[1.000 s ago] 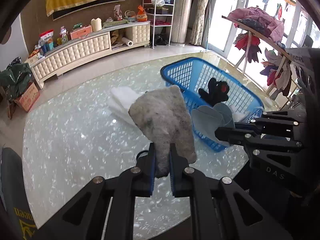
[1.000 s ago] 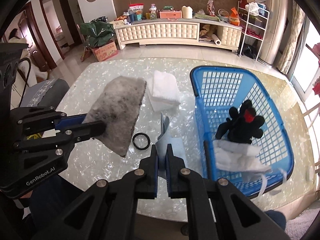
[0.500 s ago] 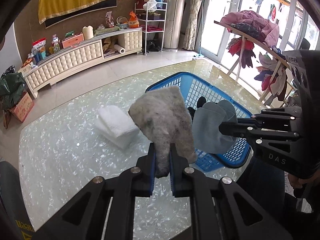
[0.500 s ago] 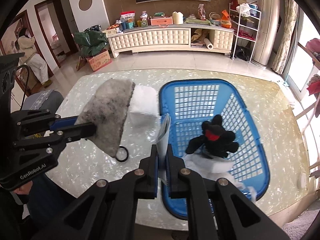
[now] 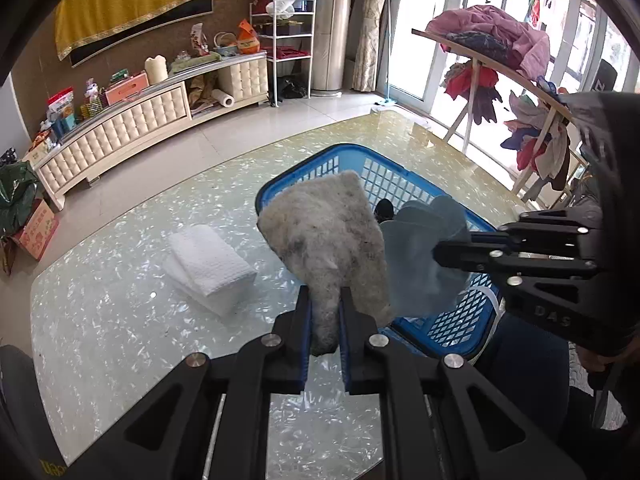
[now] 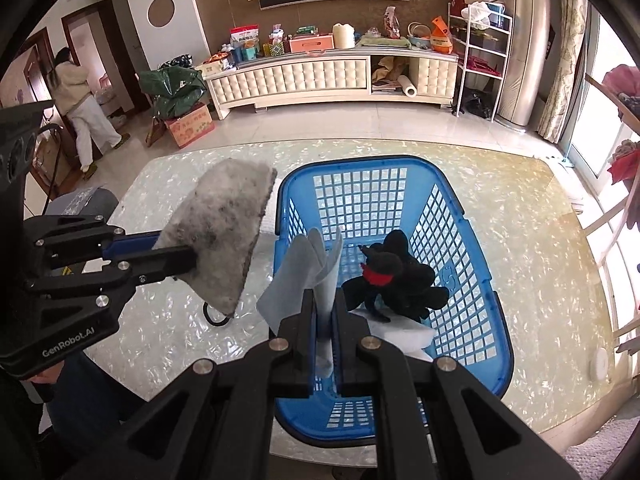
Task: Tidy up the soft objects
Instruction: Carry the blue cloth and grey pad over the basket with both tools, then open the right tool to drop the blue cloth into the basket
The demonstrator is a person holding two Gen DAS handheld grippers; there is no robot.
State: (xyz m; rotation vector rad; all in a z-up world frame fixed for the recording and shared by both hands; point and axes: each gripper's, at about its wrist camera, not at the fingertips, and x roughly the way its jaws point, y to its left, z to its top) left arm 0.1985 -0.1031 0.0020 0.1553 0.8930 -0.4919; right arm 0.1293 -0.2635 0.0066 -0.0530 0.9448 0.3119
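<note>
My left gripper (image 5: pixel 325 307) is shut on a grey fuzzy pad (image 5: pixel 328 240), held in the air just left of the blue basket (image 5: pixel 452 332); the pad also shows in the right wrist view (image 6: pixel 224 236). My right gripper (image 6: pixel 325 308) is shut on a light blue cloth (image 6: pixel 304 276), held above the blue basket's (image 6: pixel 472 208) near left rim. Inside the basket lie a black plush toy with a red patch (image 6: pixel 400 276) and a white cloth (image 6: pixel 404 336). A folded white towel (image 5: pixel 208 268) lies on the table left of the basket.
The glass table (image 5: pixel 120 320) has a pearly patterned top. A black ring (image 6: pixel 214 316) lies on it under the grey pad. A clothes rack (image 5: pixel 500 60) stands to the right. A person (image 6: pixel 84 108) stands in a doorway far left.
Both grippers have moved right and higher with their items. The blue cloth now hangs over the basket, and the grey pad is next to its left rim.
</note>
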